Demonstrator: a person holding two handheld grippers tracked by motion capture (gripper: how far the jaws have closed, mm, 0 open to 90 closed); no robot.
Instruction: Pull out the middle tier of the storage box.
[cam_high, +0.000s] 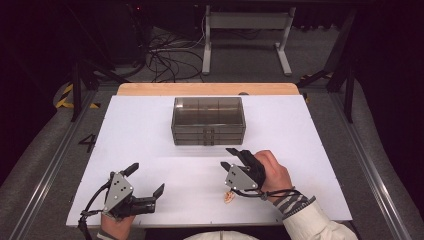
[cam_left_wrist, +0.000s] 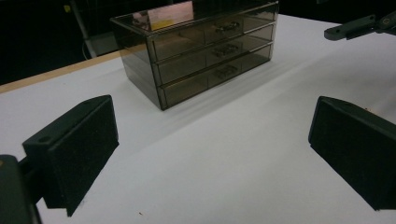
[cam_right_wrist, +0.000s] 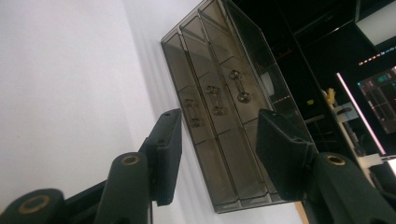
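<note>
A smoked, see-through box with three drawers (cam_high: 208, 121) stands at the back middle of the white table top (cam_high: 140, 135), its drawers shut and its handles facing me. My left gripper (cam_high: 148, 178) rests low at the front left, open wide with nothing between its jaws. In the left gripper view the drawer box (cam_left_wrist: 201, 51) lies ahead, well beyond the left gripper (cam_left_wrist: 210, 154). My right gripper (cam_high: 227, 157) is held just in front of the box, rolled on its side and open. In the right gripper view the right gripper (cam_right_wrist: 219, 149) frames the drawer fronts (cam_right_wrist: 219, 107) without touching them.
A small pale orange thing (cam_high: 229, 197) lies on the table under my right hand. A wooden strip (cam_high: 150, 89) edges the table's far side. Beyond it, a white frame's legs (cam_high: 207, 45) and loose cables (cam_high: 170, 55) are on the floor. One finger of the right gripper (cam_left_wrist: 348, 29) shows far off.
</note>
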